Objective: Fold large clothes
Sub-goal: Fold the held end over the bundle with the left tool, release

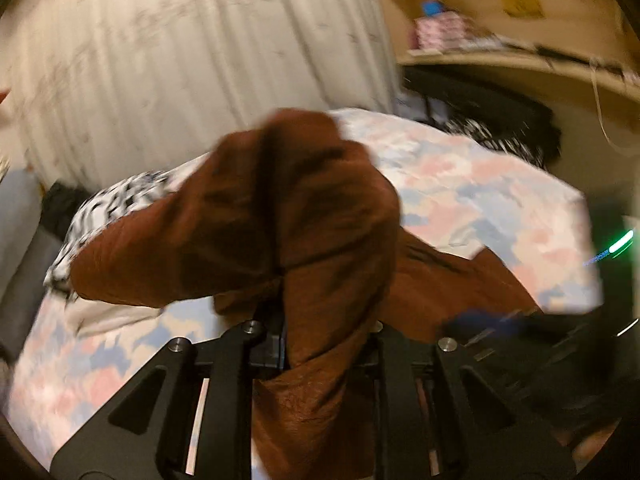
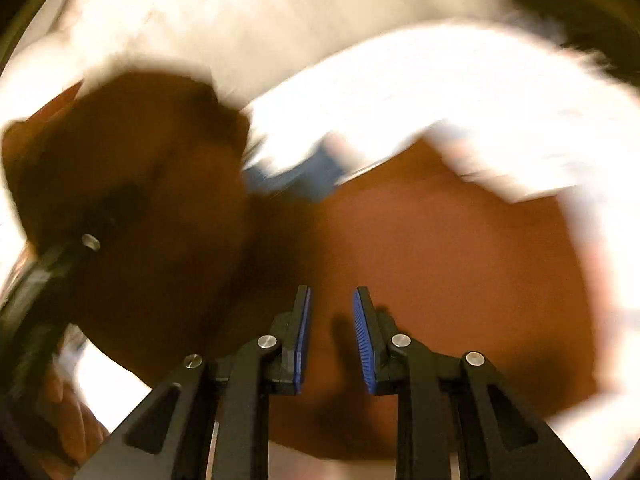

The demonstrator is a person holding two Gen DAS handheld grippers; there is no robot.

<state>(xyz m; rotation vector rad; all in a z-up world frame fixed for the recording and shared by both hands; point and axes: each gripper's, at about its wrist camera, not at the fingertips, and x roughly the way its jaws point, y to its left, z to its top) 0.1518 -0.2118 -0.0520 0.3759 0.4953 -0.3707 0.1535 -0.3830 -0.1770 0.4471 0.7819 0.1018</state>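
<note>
A large brown garment [image 1: 320, 220] is bunched over my left gripper [image 1: 280, 276], which is shut on it; the cloth drapes over the fingers and hides the tips. The rest of the garment [image 2: 440, 260] lies spread on the bed below my right gripper [image 2: 331, 296]. The right gripper is open and empty just above the brown cloth, its blue pads [image 2: 362, 332] apart. The left gripper [image 2: 60, 264] with its bunch of cloth shows at the left of the right wrist view. Both views are motion-blurred.
The bed has a pastel pink, blue and white sheet [image 1: 480, 192]. A black-and-white patterned cloth [image 1: 116, 200] lies at its far left, dark clothes [image 1: 500, 116] at the back right. A pale curtain [image 1: 180, 60] hangs behind, a wooden shelf [image 1: 500, 56] at upper right.
</note>
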